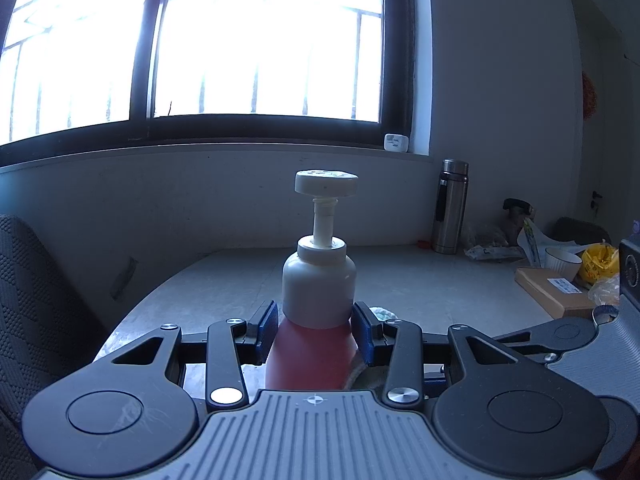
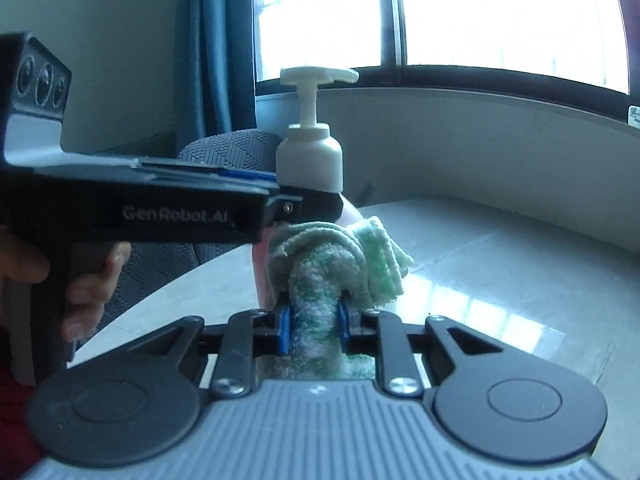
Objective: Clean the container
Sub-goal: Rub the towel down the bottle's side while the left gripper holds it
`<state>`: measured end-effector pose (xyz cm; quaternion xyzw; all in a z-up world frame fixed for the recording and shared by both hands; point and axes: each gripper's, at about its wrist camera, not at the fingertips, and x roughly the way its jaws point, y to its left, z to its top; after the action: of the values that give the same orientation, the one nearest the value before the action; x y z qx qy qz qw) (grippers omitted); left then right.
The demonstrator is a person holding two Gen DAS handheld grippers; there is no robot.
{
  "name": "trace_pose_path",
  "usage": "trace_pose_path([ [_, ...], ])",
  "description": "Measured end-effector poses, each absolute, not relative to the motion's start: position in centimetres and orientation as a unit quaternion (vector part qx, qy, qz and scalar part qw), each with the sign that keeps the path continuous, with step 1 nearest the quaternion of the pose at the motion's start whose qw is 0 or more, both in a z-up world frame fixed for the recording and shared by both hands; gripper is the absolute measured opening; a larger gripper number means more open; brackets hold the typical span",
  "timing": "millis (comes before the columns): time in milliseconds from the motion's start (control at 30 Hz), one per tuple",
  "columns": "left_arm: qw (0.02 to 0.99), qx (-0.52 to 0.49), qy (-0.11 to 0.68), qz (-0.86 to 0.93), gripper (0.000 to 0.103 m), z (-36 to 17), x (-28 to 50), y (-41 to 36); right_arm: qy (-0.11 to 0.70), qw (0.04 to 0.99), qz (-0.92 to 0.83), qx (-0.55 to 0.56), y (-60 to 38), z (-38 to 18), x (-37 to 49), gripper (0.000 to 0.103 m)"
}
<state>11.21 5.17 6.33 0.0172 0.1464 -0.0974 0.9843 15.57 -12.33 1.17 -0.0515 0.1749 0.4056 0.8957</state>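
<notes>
Left wrist view first: a pump bottle (image 1: 316,300) is clamped upright between the blue pads (image 1: 269,320) of the left gripper (image 1: 316,326), pads pressed against the pink body right where it meets the white upper section. The white pump head is seen sticking up, fully extended. The bottle is held over the near edge of a pale grey worktop (image 1: 420,280). A bit of towel (image 1: 382,314) can be spotted just behind the right pad. Further back on the worktop, a steel thermos (image 1: 450,208) is parked by the wall, and off to the right a white ribbed bowl (image 1: 562,262), a cardboard box (image 1: 554,292) and a yellow bag (image 1: 598,260) are piled together. A dark chair back (image 1: 32,300) is seen at the left edge, and a big bright window (image 1: 200,40) fills the top.

Right wrist view: a green-and-white towel (image 2: 340,264) is pinched tight between the blue pads (image 2: 285,330) of the right gripper (image 2: 314,330), jaws nearly shut on a bunched fold of it. The rest of the towel is draped against the lower side of the pump bottle (image 2: 310,156), touching the pink body. The left gripper (image 2: 316,204) is seen coming in from the left, clamped on the bottle, with the person's hand (image 2: 80,280) wrapped round its handle. A blue curtain (image 2: 216,40) hangs beside the window, and the worktop (image 2: 500,260) shows glare.
</notes>
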Motion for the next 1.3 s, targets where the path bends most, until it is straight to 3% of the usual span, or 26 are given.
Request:
trace_pose_path([
  [600, 0.984, 0.017, 0.147, -0.096, 0.043, 6.3, 11.2, 5.2, 0.247, 0.876, 0.404, -0.090, -10.2, -2.8, 17.2, 0.022],
  [1300, 0.984, 0.017, 0.148, -0.096, 0.043, 6.4, 11.2, 5.0, 0.182, 0.897, 0.398, -0.060, -11.2, -0.2, 16.5, 0.022],
])
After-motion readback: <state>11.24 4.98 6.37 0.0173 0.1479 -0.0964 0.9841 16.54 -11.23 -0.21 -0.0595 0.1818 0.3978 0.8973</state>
